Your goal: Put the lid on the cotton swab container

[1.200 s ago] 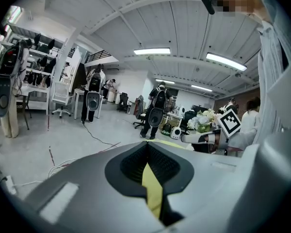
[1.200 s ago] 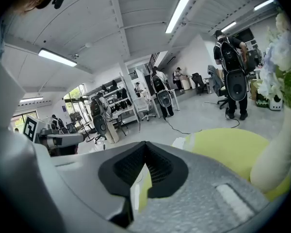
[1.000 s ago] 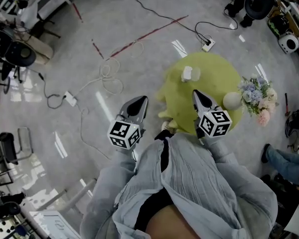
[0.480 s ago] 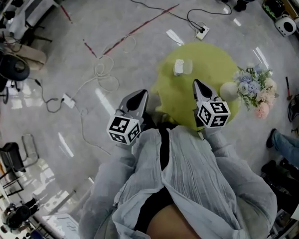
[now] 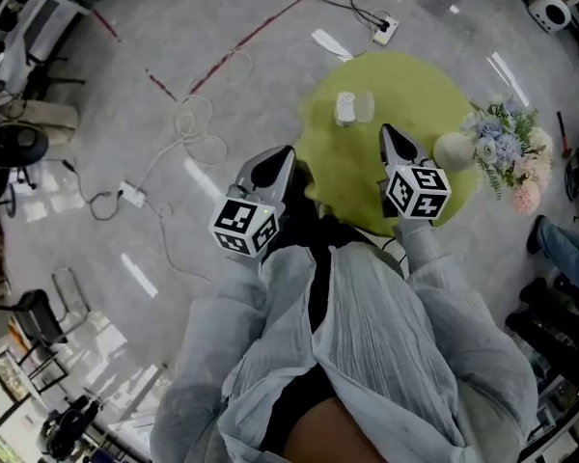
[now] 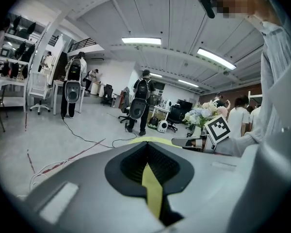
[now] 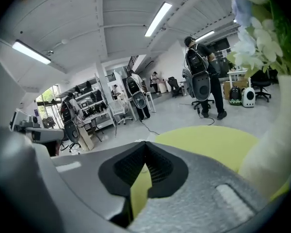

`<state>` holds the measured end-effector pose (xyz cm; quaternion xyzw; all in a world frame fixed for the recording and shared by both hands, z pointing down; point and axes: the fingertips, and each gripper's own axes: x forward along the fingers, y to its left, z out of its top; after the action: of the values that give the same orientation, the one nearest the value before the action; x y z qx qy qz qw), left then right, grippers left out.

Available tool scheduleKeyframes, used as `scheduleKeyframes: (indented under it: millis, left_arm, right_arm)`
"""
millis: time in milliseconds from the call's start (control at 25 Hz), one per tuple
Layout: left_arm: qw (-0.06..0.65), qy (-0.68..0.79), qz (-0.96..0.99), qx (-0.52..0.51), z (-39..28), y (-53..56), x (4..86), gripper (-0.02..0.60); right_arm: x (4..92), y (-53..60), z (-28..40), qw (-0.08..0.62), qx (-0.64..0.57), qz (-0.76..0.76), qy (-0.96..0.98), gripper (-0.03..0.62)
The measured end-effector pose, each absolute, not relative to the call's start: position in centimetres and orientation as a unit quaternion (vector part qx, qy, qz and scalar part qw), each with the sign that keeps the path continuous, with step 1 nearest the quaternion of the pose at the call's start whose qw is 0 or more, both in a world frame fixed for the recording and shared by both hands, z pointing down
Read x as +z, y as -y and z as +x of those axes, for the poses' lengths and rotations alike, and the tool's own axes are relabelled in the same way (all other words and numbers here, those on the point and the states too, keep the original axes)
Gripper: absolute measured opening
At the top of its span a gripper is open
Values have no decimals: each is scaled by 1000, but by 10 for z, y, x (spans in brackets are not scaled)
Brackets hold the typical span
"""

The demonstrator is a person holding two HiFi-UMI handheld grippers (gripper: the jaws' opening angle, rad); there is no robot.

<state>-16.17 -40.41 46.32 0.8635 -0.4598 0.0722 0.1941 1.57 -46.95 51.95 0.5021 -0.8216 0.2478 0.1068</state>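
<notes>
Your left tool (image 5: 281, 156) hangs by the 9 o'clock edge of the yellow table (image 5: 425, 85). Its jaws are drawn together on nothing, with only a sliver of yellow showing between them. Your right tool (image 5: 390, 135) is over the table, likewise closed and empty. The cotton swab container (image 5: 344, 107) sits toward 10 o'clock on the table. A clear piece, apparently the lid (image 5: 365, 106), lies just beside it at its 3 o'clock. A flower vase (image 5: 454, 149) stands at the table's 3 o'clock edge.

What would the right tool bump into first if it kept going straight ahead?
Likely the small container on the yellow table, though the right tool may pass above it.
</notes>
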Motion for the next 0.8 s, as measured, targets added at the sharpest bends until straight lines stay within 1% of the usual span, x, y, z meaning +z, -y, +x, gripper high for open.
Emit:
scheduleKeyframes:
  millis: [520, 800]
  left_arm:
    - [232, 395, 882, 113, -174, 449, 504, 14]
    - [219, 369, 894, 129, -174, 476, 508, 14]
  right_arm:
    - [557, 510, 15, 124, 283, 560, 768, 2]
    - [567, 519, 18, 112, 304, 576, 750, 2]
